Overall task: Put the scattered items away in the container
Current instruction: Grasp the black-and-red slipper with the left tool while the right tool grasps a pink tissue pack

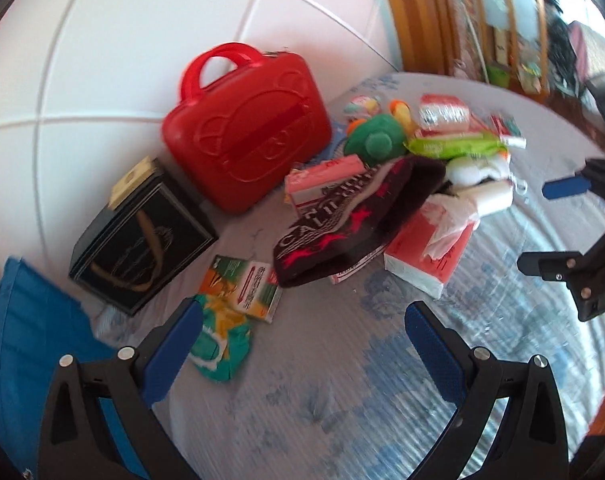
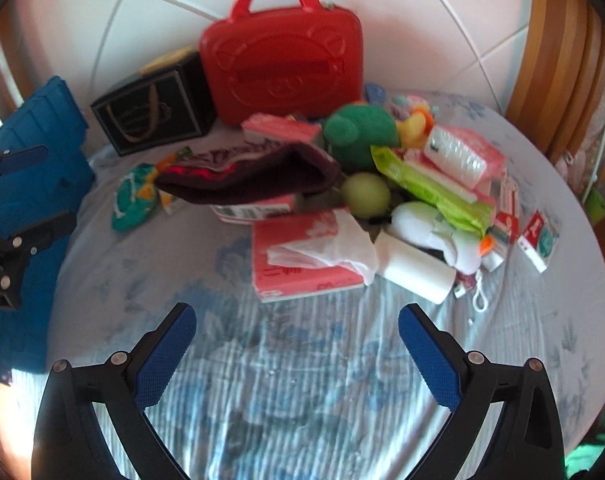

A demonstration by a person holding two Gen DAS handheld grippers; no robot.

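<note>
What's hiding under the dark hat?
The hat lies over a pink-and-white box, whose edge pokes out below its brim. A green ball sits just beside it. The rest underneath is covered.

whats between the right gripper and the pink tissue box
Only bare floral bedsheet: in the right wrist view nothing lies between the open right gripper and the pink tissue box.

On the dark knit hat [image 1: 342, 216] you can read white letters "CALI", the start of a longer word that runs into blur. The print on the orange-and-green carton [image 1: 244, 286] and the red-and-white packets [image 2: 538, 240] is too blurred for you to read.
</note>
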